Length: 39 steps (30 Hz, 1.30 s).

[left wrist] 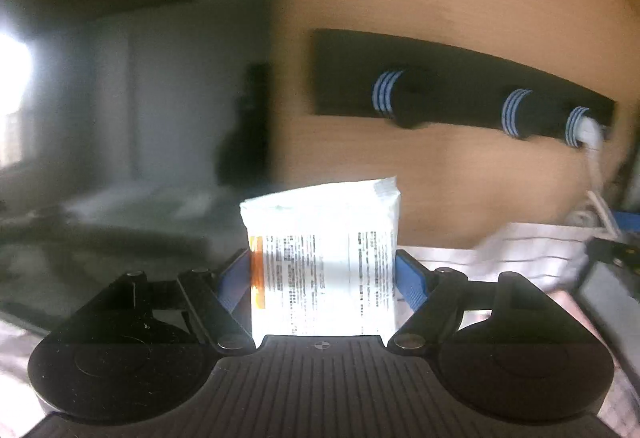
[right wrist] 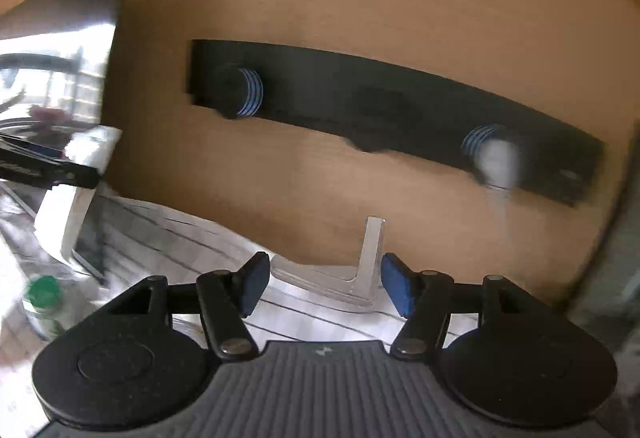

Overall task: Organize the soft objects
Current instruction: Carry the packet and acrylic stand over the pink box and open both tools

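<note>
Left gripper [left wrist: 324, 270] clamped on a white tissue pack [left wrist: 322, 258], held upright, raised before the wooden wall. Right gripper [right wrist: 322, 284] grasps nothing, blue pads apart; a clear L-shaped stand [right wrist: 352, 274] lies beyond them. Black peg rack [right wrist: 400, 114] on far wall.

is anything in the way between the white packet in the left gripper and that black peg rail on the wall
Nothing visible does. The white packet is clamped in the left gripper, and only bare wooden wall lies between it and the black peg rail. The rightmost peg already carries a white object; the other two look free.
</note>
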{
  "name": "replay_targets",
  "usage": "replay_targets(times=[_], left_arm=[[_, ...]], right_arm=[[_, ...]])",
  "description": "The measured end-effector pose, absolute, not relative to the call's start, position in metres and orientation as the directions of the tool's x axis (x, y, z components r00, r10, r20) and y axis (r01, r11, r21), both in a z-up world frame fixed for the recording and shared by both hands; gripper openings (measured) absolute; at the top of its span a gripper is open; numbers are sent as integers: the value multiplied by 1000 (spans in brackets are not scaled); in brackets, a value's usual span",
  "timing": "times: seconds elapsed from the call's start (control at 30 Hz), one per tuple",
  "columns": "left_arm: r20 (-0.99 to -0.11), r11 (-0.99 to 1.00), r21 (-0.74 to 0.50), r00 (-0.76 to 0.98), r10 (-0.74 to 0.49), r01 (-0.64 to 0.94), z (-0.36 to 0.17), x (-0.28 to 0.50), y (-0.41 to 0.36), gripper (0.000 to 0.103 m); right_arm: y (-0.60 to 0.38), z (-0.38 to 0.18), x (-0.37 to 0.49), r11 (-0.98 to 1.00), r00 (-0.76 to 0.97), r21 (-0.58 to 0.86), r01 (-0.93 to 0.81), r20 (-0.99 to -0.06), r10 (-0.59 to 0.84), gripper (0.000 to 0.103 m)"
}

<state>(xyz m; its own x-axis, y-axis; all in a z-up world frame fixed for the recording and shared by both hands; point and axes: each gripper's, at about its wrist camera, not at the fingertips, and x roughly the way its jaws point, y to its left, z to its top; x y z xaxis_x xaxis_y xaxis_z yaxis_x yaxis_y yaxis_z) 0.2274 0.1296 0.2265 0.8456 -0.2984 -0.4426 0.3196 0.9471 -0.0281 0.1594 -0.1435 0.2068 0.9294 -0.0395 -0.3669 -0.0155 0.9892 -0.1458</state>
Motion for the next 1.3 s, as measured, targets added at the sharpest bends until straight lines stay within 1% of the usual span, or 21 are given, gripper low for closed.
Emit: replay_targets(times=[0.13, 0.3, 0.5, 0.6, 0.63, 0.67, 0.7, 0.77, 0.9, 1.13, 1.2, 1.27, 1.3], left_arm=[[-468, 902, -21, 793, -390, 431, 221, 225, 77, 80], [-497, 830, -99, 695, -519, 549, 215, 234, 16, 80], [-522, 770, -142, 614, -592, 622, 203, 246, -57, 80], [-548, 730, -223, 537, -642, 645, 192, 255, -86, 81], [-572, 721, -232, 507, -644, 653, 186, 257, -96, 82], [-614, 718, -213, 481, -626, 663, 179, 258, -106, 83], [-665, 722, -169, 463, -586, 671, 169, 258, -120, 83], [-721, 729, -111, 451, -527, 675, 151, 257, -140, 81], [-685, 756, -175, 473, -554, 631, 148, 256, -127, 81], [-638, 723, -179, 481, -602, 667, 167, 253, -112, 81], [-672, 708, -163, 448, -590, 688, 166, 253, -116, 81], [-725, 704, -107, 430, -539, 702, 161, 252, -127, 81], [-737, 700, -93, 423, -527, 709, 158, 253, -132, 81]], right_arm=[[-178, 195, 146, 992, 923, -118, 40, -377, -82, 62], [-204, 183, 123, 987, 917, -126, 99, -374, -140, 62], [-208, 157, 104, 976, 897, -186, 113, -403, -180, 62], [-210, 144, 97, 975, 883, -192, 110, -432, -184, 62], [-210, 140, 92, 975, 879, -194, 109, -439, -186, 62], [-209, 136, 90, 974, 875, -198, 106, -446, -186, 62], [-209, 132, 89, 973, 872, -205, 104, -452, -188, 62], [-209, 126, 88, 971, 868, -216, 98, -459, -190, 62], [-209, 117, 87, 971, 863, -221, 89, -470, -186, 62], [-210, 111, 105, 975, 863, -206, 86, -474, -177, 62], [-207, 109, 112, 972, 860, -223, 77, -478, -178, 62], [-204, 105, 120, 965, 854, -251, 73, -485, -190, 62], [-203, 103, 123, 963, 850, -260, 75, -488, -198, 62]])
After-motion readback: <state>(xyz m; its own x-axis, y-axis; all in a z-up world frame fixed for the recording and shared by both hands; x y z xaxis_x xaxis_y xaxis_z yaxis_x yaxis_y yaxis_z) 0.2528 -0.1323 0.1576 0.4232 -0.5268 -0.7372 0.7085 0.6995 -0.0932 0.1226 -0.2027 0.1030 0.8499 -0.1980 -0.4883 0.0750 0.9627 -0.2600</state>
